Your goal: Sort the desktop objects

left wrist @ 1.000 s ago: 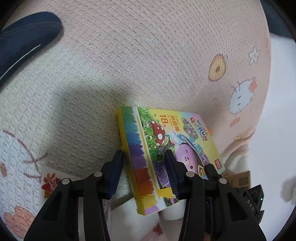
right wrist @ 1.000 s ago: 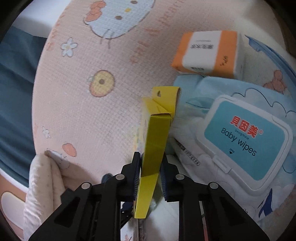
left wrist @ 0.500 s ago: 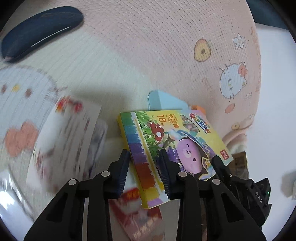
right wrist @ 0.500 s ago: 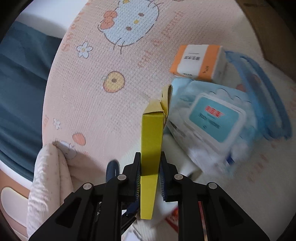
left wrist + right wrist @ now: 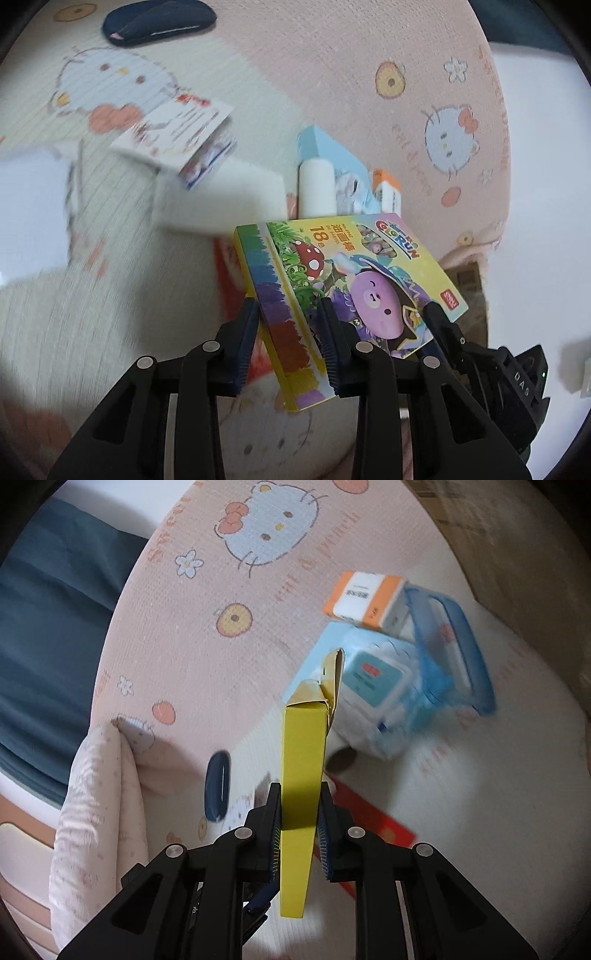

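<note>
Holding one crayon box (image 5: 343, 291) mid-frame between both grippers, left gripper (image 5: 290, 345) and right gripper (image 5: 299, 832) clamped on it; wipes pack (image 5: 373, 698), orange box (image 5: 364, 600), dark mouse (image 5: 159, 18) still loose, sorting barely begun

Matte black left gripper (image 5: 288, 343); two angular fingers with triangular cut-outs, round silver screws at the joints, dark blue ribbed pads (image 5: 246, 339) on the inner faces; beside its right finger, a black housing lettered "DAS" with a small green light; right gripper (image 5: 298, 834) of identical build, black plastic, silver screws, blue ribbed pads
</note>
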The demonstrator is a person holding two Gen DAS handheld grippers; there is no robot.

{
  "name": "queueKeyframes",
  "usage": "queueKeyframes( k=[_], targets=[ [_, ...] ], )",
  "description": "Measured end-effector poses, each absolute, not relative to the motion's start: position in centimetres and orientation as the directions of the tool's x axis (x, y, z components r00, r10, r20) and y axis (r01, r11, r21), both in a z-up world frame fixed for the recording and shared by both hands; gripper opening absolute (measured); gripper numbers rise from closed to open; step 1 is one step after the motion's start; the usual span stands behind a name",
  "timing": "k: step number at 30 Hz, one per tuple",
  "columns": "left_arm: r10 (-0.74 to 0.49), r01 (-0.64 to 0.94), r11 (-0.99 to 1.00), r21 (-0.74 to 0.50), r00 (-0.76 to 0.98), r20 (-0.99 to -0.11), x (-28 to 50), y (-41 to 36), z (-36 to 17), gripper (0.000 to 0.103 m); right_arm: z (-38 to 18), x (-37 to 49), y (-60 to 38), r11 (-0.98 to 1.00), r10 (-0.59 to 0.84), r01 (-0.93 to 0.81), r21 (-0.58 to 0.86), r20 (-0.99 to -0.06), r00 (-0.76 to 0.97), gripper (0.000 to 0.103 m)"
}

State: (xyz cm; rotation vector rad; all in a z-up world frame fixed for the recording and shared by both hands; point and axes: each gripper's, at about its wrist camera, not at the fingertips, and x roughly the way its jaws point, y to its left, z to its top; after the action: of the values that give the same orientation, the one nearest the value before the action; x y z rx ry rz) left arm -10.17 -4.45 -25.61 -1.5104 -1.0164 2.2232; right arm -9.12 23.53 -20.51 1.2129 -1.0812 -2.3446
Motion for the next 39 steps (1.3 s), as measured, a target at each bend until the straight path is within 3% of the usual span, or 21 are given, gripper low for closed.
queueKeyframes(
  k=[3, 15, 18, 19, 22, 23, 27, 33, 39],
  targets=[
    [0.562, 0.141, -0.742, -0.656, -0.404, -0.722, -8.5, -4.1, -26.3, 0.036, -21.6, -8.2, 24.3, -0.694, -0.556, -0.099, 0.713, -0.619, -0.556, 0.015],
    [0.563, 0.129, -0.748, -0.651, -0.398, -0.725, -6.9, -4.2, -27.3, 0.036, -25.3, -5.7, 27.4, -0.624, -0.609, -0.196, 0.756, -0.628, -0.485, 0.019],
    [0.581, 0.128, -0.723, -0.679, -0.421, -0.697, -7.0, -4.7, -26.9, 0.036, -25.7, -5.7, 27.4, -0.67, -0.556, -0.269, 0.692, -0.708, -0.436, 0.026],
    [0.583, 0.123, -0.718, -0.685, -0.433, -0.688, -7.1, -4.8, -26.6, 0.039, -26.1, -5.6, 27.6, -0.69, -0.528, -0.302, 0.658, -0.742, -0.413, 0.035],
    [0.554, 0.093, -0.737, -0.669, -0.484, -0.678, -7.2, -4.9, -25.2, 0.06, -26.7, -4.9, 28.4, -0.65, -0.543, -0.333, 0.683, -0.724, -0.425, 0.05],
    [0.543, 0.076, -0.746, -0.661, -0.505, -0.671, -7.2, -4.8, -24.7, 0.061, -26.7, -4.6, 28.6, -0.65, -0.531, -0.345, 0.677, -0.729, -0.432, 0.056],
    [0.535, 0.052, -0.761, -0.647, -0.513, -0.671, -8.3, -4.2, -24.0, 0.063, -26.2, -4.0, 29.1, -0.659, -0.498, -0.346, 0.668, -0.732, -0.465, 0.059],
    [0.503, 0.002, -0.815, -0.579, -0.492, -0.71, -11.3, -2.5, -23.7, 0.063, -26.9, -4.5, 28.7, -0.68, -0.491, -0.35, 0.645, -0.754, -0.436, 0.06],
    [0.425, -0.206, -0.904, -0.374, -0.363, -0.829, -15.1, 1.4, -23.2, 0.063, -27.9, -4.8, 28.8, -0.681, -0.496, -0.347, 0.644, -0.755, -0.428, 0.06]
  ],
)
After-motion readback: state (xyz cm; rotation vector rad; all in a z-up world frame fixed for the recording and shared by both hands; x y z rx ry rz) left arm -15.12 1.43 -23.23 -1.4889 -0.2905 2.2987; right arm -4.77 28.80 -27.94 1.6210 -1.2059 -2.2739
